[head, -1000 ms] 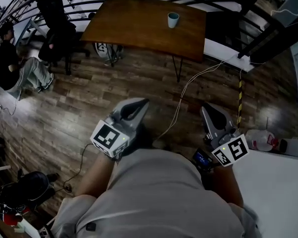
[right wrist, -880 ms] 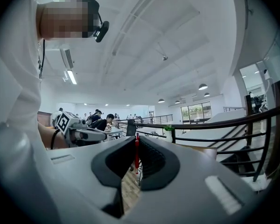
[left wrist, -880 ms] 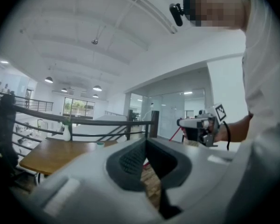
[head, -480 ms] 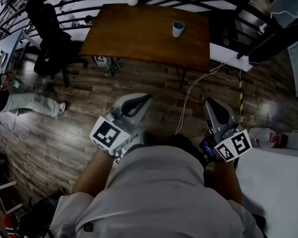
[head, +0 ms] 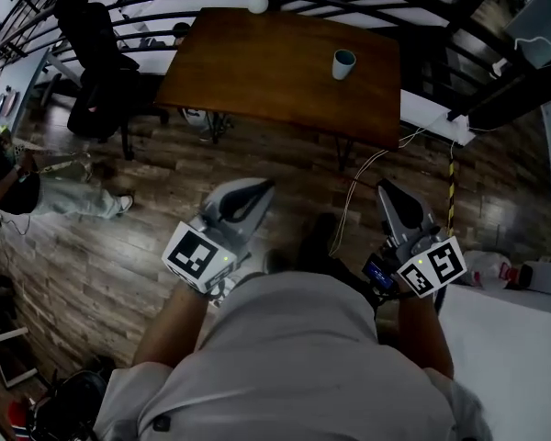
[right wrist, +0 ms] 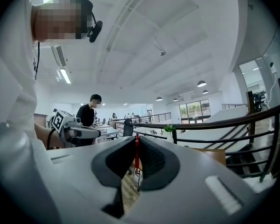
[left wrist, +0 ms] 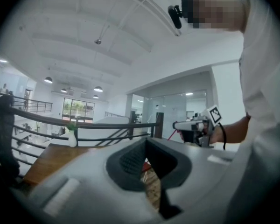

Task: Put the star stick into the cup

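Apparent carrying step: right gripper [head: 391, 197] jaws clamp the star stick [right wrist: 136, 154], left gripper [head: 251, 194] jaws meet empty; next, reach the cup [head: 343, 63] near the desk's [head: 248, 62] right edge.

- Cup [head: 343, 63], 1 o'clock in the head view: pale blue, white inside.
- Table [head: 257, 62]: warm brown wood.
- Stick [right wrist: 136, 153]: red.
- Left gripper [head: 260, 189] and right gripper [head: 387, 191]: grey shells, black-and-white square markers.
- Floor [head: 165, 200]: dark brown planks.

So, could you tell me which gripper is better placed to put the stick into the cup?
Right: the right gripper holds the red stick between its jaws, and the cup on the table stands nearer it.
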Motion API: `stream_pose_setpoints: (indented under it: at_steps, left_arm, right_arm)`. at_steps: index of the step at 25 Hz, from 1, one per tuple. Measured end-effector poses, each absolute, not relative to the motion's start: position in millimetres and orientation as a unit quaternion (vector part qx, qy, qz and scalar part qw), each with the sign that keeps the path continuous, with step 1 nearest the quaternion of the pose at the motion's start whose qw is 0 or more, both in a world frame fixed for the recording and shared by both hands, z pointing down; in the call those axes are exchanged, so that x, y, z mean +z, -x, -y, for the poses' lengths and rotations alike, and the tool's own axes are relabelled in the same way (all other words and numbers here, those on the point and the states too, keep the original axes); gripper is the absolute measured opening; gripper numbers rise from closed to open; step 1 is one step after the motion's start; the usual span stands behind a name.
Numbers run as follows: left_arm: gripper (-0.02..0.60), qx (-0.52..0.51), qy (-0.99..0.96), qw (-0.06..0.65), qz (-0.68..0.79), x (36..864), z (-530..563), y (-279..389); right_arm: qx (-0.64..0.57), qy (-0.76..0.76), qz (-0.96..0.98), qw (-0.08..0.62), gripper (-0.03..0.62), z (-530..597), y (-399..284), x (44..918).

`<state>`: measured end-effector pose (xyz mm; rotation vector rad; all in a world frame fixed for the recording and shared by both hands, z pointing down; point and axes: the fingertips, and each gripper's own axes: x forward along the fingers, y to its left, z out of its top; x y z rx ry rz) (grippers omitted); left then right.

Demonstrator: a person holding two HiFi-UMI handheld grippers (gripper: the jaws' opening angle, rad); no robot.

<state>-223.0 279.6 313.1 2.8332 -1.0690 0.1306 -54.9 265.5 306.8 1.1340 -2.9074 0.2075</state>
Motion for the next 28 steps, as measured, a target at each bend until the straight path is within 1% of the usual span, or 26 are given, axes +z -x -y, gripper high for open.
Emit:
stream_pose_setpoints:
  at_steps: [7,12,21,25,28]
  left_arm:
    - [0.003,0.051,-0.925,0.064,0.372,319,-220,208]
    - [0.003,0.039,-0.922,0.069,0.379,317,-156,173]
    - [0.003,0.034,-0.916,0.068,0.395,305,-27,89]
    - [0.003,0.038,-0.915,0.072,0.394,308,-2,67]
    - [0.003,0.041,-0.916,0.071,0.392,311,14,61]
  right_arm:
    - [0.067,-0.342,0.937,0.007,0.025,-200,41,310]
    - [0.069,-0.339,0.938,0.005,0.025,-136,4,311]
    - [0.074,-0.325,0.943,-0.003,0.025,-12,-84,305]
    - [0.076,-0.328,0.941,-0.012,0.025,17,-107,305]
    - [0.079,-0.328,0.941,-0.014,0.025,32,-111,311]
